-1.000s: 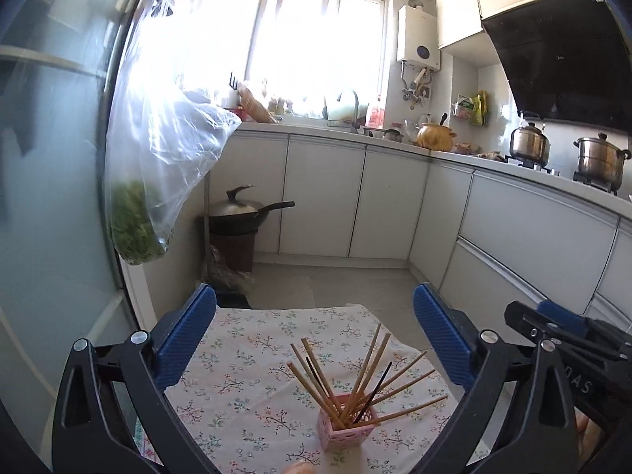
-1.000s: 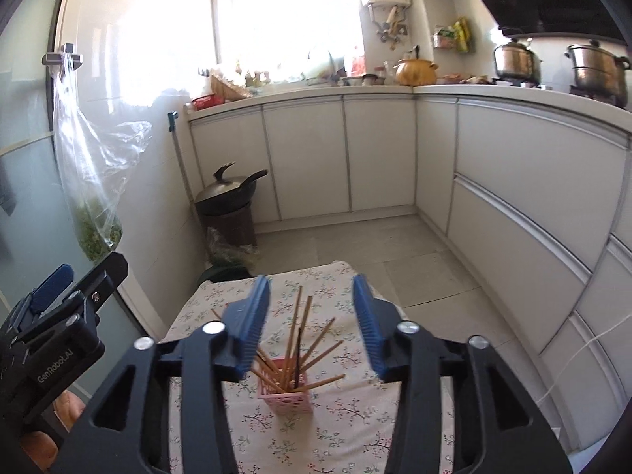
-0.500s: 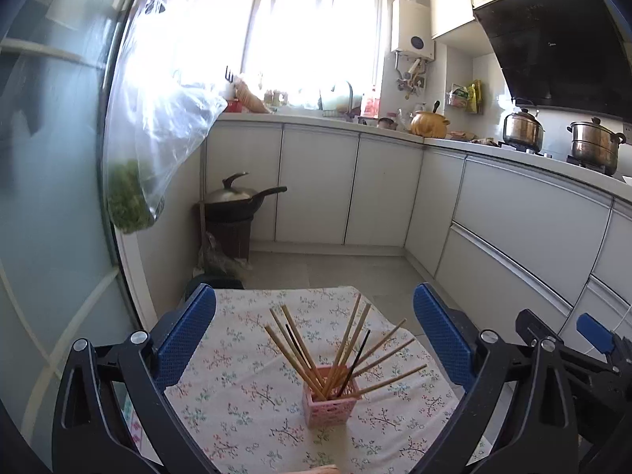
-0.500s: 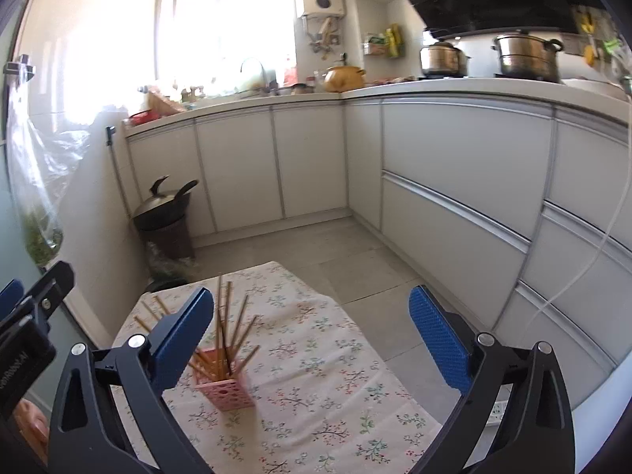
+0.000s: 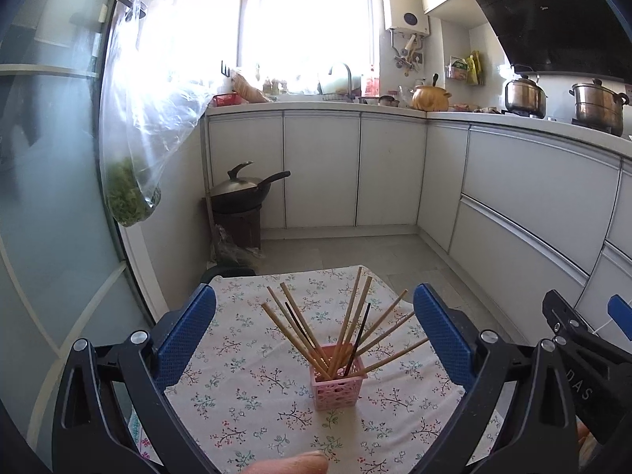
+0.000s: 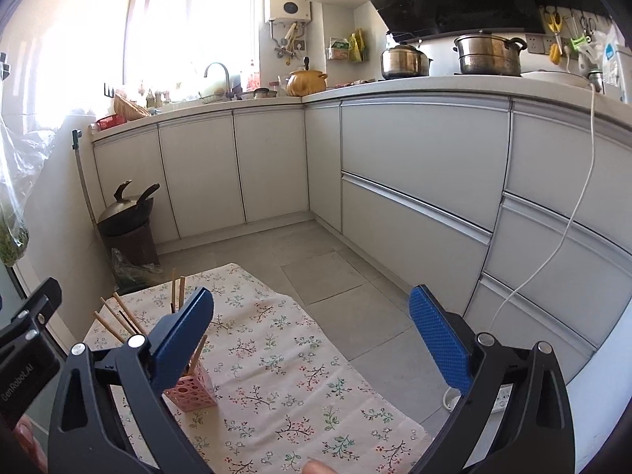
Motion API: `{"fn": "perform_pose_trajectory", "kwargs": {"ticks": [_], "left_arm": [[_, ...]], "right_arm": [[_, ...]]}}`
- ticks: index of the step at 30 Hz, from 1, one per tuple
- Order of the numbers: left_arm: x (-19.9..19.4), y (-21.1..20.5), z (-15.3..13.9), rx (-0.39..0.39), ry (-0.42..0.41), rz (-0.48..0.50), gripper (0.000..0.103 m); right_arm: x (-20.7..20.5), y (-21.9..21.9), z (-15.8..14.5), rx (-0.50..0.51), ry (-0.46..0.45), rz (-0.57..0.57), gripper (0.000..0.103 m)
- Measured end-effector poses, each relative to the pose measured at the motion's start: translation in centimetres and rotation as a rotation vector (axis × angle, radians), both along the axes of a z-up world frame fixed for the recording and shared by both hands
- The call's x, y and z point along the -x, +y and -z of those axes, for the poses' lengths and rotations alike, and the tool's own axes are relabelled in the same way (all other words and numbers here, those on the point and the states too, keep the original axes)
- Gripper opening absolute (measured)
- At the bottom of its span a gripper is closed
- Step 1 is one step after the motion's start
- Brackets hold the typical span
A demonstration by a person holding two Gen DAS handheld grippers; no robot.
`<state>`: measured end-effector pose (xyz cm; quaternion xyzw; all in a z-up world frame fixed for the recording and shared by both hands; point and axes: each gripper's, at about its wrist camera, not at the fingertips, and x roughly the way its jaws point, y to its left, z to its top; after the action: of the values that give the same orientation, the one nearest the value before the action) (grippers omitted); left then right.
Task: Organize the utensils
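A small pink perforated holder [image 5: 336,381] stands on the floral tablecloth [image 5: 245,375], with several wooden chopsticks [image 5: 351,324] and a dark one fanned out of it. My left gripper [image 5: 314,330] is open, its blue pads wide apart, with the holder seen between them farther ahead and nothing gripped. My right gripper [image 6: 312,331] is open just as wide and empty. In the right wrist view the holder [image 6: 191,389] is half hidden behind the left pad [image 6: 183,333]. The right gripper's body [image 5: 580,359] shows at the right edge of the left wrist view.
White kitchen cabinets [image 6: 414,181] line the back and right. A wok on a dark bin [image 5: 241,201] stands in the far corner, and a plastic bag of greens [image 5: 134,166] hangs at left. A fingertip [image 5: 294,464] shows at the near table edge. Grey floor tiles [image 6: 335,268] lie beyond the table.
The right gripper's jaws went from half closed around the chopsticks' line of sight to fully open, and it swung right so the holder now lies at its left. The left gripper sank slightly.
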<state>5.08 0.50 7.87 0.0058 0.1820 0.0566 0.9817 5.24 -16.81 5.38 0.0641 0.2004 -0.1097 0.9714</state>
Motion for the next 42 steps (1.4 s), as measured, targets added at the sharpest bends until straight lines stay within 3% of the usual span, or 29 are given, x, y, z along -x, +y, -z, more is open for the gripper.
{"fn": "perform_pose_trajectory", "kwargs": {"ticks": [42], "left_arm": [[-0.37, -0.4, 0.6, -0.018, 0.024, -0.024, 0.096]], "right_arm": [[-0.58, -0.02, 0.98, -0.05, 0.051, -0.033, 0.097]]}}
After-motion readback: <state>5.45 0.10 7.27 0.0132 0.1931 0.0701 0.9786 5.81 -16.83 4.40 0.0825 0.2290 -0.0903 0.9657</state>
